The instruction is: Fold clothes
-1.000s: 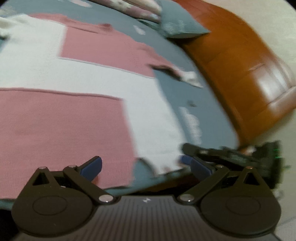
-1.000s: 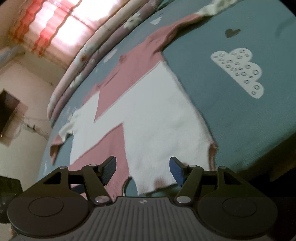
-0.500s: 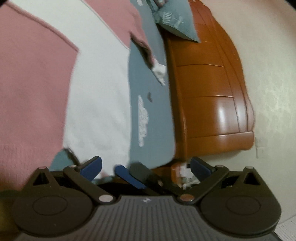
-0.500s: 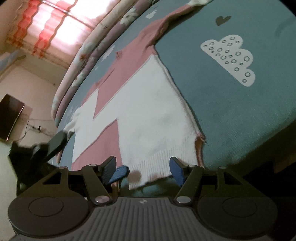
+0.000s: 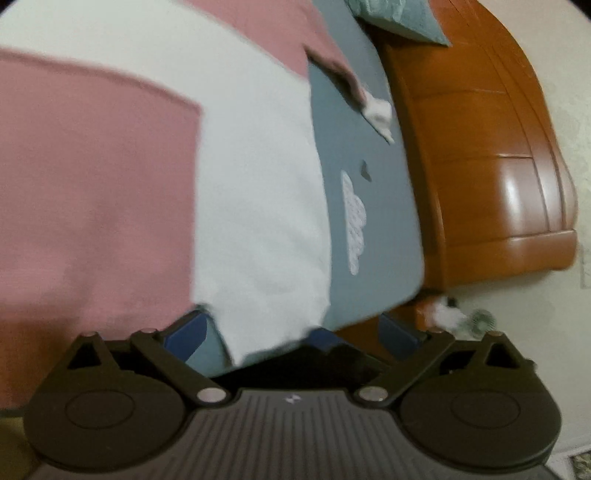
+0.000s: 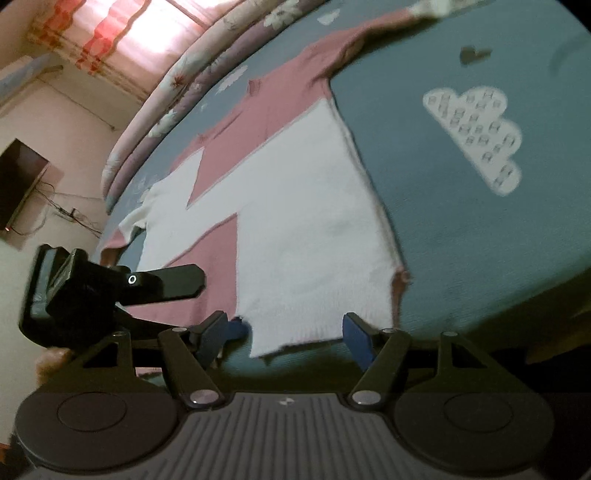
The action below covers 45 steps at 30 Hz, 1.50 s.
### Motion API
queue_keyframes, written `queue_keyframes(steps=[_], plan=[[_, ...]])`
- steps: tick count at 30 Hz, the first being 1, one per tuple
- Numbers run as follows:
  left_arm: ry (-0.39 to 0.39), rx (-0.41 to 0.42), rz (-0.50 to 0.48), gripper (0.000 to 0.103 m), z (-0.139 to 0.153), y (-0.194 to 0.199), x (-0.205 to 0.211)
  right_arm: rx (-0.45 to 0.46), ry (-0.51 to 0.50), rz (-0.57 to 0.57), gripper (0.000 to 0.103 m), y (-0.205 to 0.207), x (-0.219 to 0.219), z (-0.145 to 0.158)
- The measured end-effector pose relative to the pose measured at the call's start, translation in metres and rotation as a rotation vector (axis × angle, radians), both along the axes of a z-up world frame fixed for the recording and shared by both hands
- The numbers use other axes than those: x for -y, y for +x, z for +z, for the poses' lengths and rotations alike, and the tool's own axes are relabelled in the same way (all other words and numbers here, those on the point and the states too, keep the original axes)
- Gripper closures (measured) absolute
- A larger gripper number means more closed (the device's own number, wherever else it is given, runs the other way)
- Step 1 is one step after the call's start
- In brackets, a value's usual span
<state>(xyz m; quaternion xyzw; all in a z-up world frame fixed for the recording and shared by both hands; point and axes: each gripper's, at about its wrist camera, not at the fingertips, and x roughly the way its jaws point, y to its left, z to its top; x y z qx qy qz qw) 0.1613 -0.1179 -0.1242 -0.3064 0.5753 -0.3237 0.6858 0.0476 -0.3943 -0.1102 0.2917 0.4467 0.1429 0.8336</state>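
We hold both grippers low at the sweater's (image 6: 306, 240) hem, bottom center of each frame. Left gripper (image 5: 291, 332) and right gripper (image 6: 291, 332) both gape wide, holding nothing. Versus 0.5 s ago, the left one sits further into the right view's lower left. Left view blurred; hem contact unclear.

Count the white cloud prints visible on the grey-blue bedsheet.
2 in the right wrist view: one large dotted white cloud print right of the pink-and-white knitted sweater, one smaller at the top near the floral quilt. The sweater may hide others.
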Motion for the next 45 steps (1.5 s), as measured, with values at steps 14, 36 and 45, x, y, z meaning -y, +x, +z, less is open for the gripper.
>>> queue_keyframes(steps=[14, 36, 45], plan=[[0.746, 0.534, -0.319, 0.002, 0.028, -0.034, 0.075, 0.064, -0.597, 0.009, 0.017, 0.008, -0.037, 0.011], [0.71, 0.526, -0.36, 0.002, 0.028, -0.023, 0.074, 0.059, -0.734, 0.02, 0.011, 0.011, -0.029, -0.001], [0.742, 0.559, -0.386, 0.002, 0.037, -0.037, 0.056, 0.069, -0.786, 0.012, 0.009, 0.001, -0.03, 0.01]])
